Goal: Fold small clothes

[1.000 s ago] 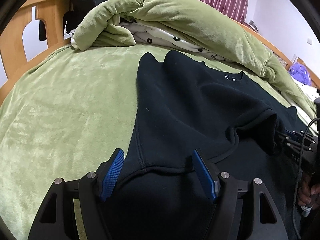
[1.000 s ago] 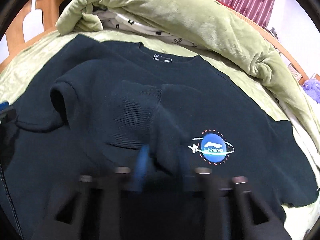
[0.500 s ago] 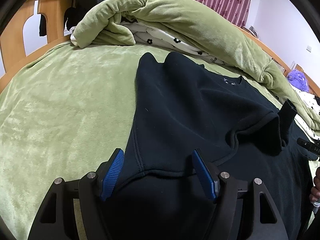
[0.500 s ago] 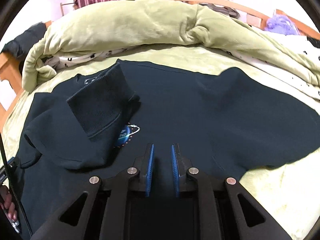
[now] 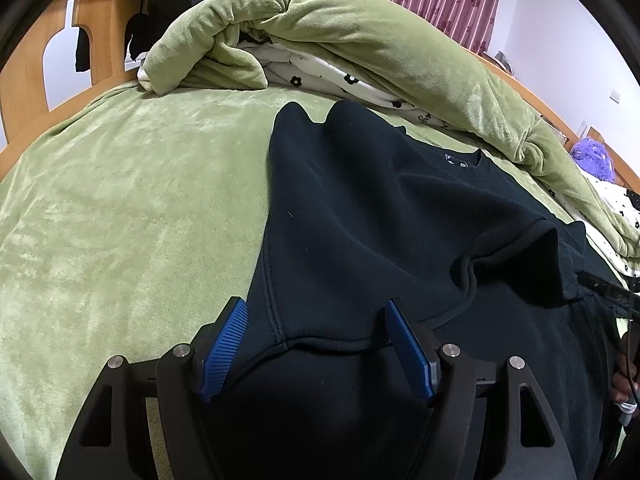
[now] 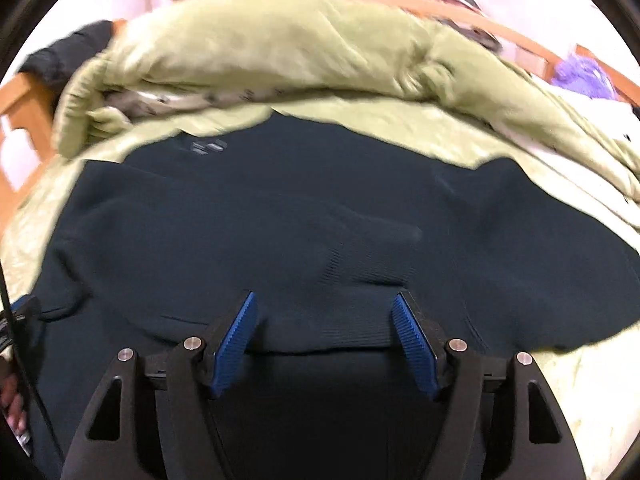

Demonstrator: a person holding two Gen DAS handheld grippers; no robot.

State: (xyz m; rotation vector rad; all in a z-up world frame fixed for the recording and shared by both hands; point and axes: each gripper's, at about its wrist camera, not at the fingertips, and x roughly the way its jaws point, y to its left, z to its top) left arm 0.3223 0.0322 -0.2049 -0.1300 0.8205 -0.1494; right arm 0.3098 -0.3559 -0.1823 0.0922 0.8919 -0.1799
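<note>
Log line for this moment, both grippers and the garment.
left gripper: open, over folded sleeve | right gripper: open, over cuff | sweatshirt: on bed

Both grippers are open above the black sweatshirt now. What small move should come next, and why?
Probably lower the right gripper and close it on the ribbed cuff lying between its open jaws. The black sweatshirt has one sleeve folded across its body, but this cuff looks bunched, so it likely needs pulling flat. The left gripper holds nothing.

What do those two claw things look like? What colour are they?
Both look alike. The left hand-held gripper has a black angular frame with triangular cut-outs, round silver bolts and two ridged blue fingers. The right hand-held gripper looks the same.
</note>
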